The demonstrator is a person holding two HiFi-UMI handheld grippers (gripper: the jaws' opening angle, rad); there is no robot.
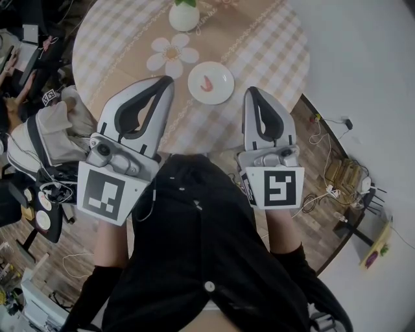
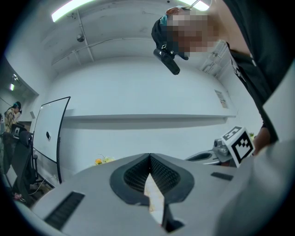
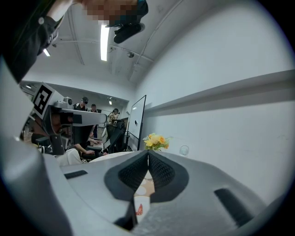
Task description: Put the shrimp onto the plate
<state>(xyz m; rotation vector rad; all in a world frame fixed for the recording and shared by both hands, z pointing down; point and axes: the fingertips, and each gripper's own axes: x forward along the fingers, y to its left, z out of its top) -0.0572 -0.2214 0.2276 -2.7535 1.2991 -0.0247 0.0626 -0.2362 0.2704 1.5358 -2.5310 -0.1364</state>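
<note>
A pink shrimp [image 1: 207, 83] lies on a small white plate [image 1: 221, 89] on the round checked table [image 1: 272, 45]. Both grippers are held close to the person's body at the table's near edge, short of the plate. My left gripper [image 1: 166, 80] is shut with nothing in it, its tip left of the plate. My right gripper [image 1: 251, 91] is also shut and empty, its tip right of the plate. In the left gripper view the jaws [image 2: 150, 159] meet along a closed seam. In the right gripper view the shut jaws [image 3: 148, 156] leave a slit, through which the shrimp [image 3: 139, 209] shows.
A white vase [image 1: 184, 16] with yellow flowers [image 3: 154, 140] and a flower-shaped mat [image 1: 172, 53] stand beyond the plate. A chair with bags [image 1: 45, 139] is at the left. Cables and a power strip [image 1: 331, 189] lie on the floor at the right. People sit in the background [image 3: 87, 108].
</note>
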